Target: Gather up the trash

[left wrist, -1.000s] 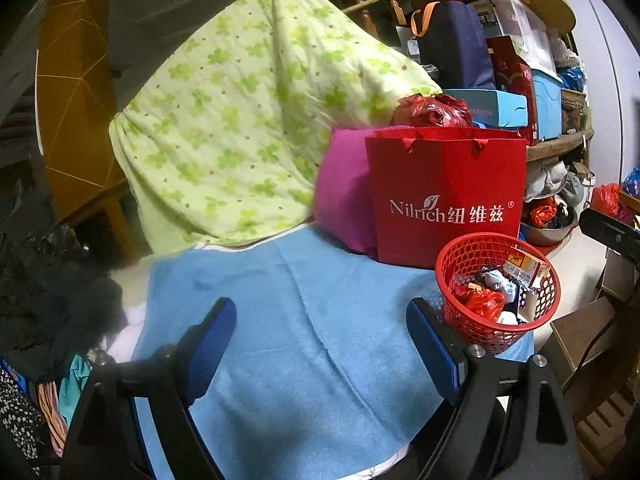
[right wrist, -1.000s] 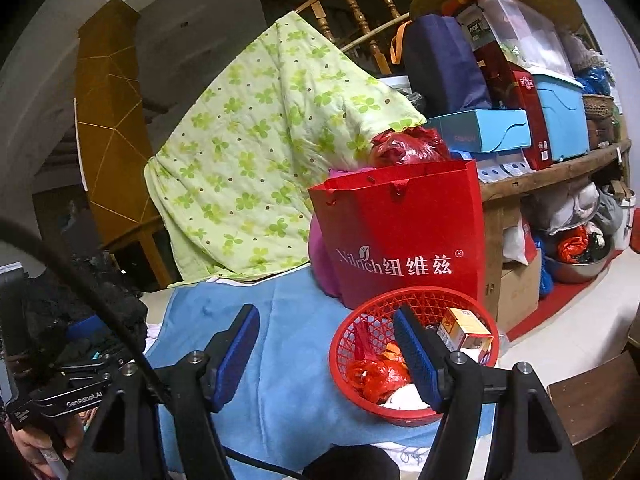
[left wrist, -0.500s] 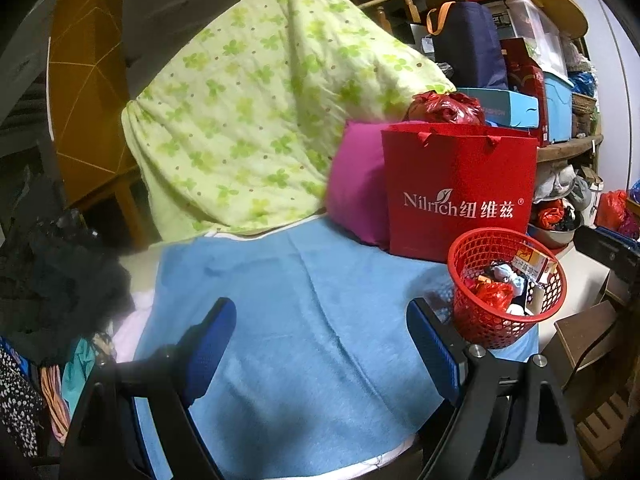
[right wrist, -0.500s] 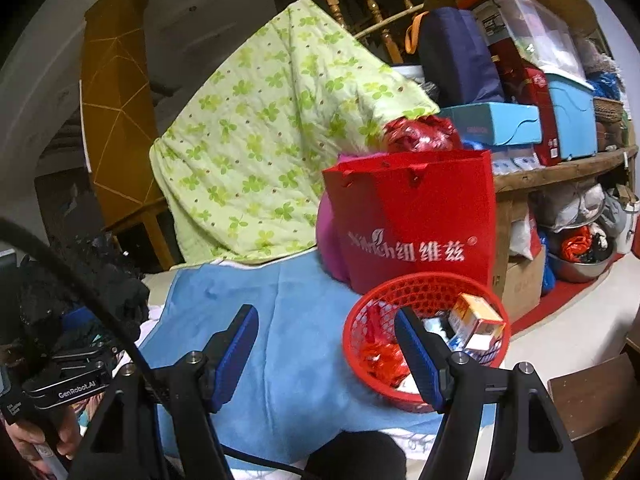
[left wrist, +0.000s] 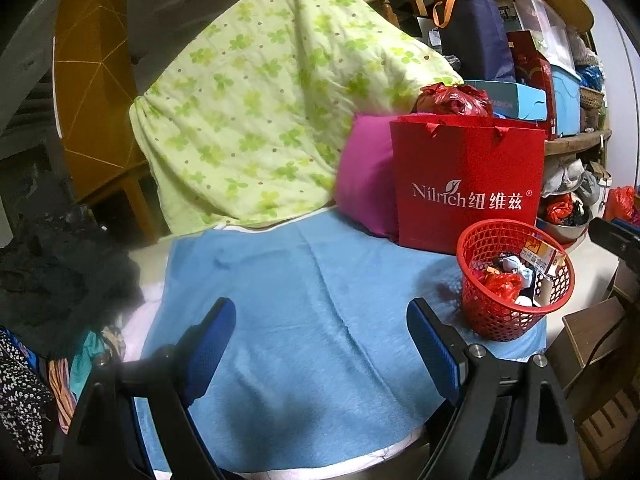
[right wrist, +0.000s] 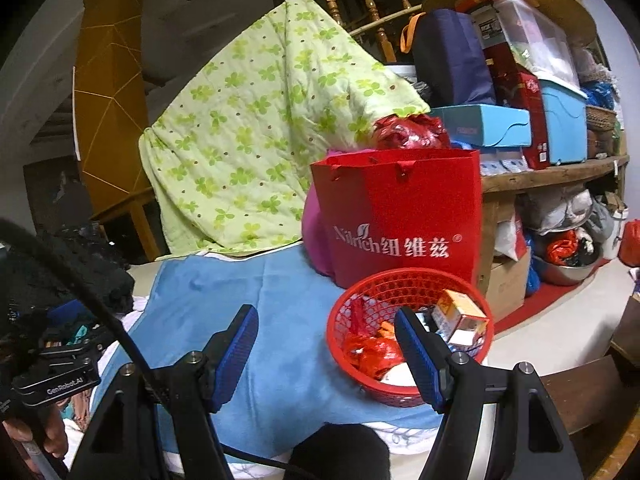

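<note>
Both are wide open and hold nothing: the left hand-held gripper (left wrist: 322,344), then the right hand-held gripper (right wrist: 326,344). Ahead to its right, the red basket (right wrist: 360,292) of trash looks light; grab its stiff rim.

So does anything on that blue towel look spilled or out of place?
Nothing spilled. The blue towel is bare apart from the red basket at its right edge, upright with the trash inside. A small box pokes above its rim. Both grippers, left and right, are open and empty.
</note>
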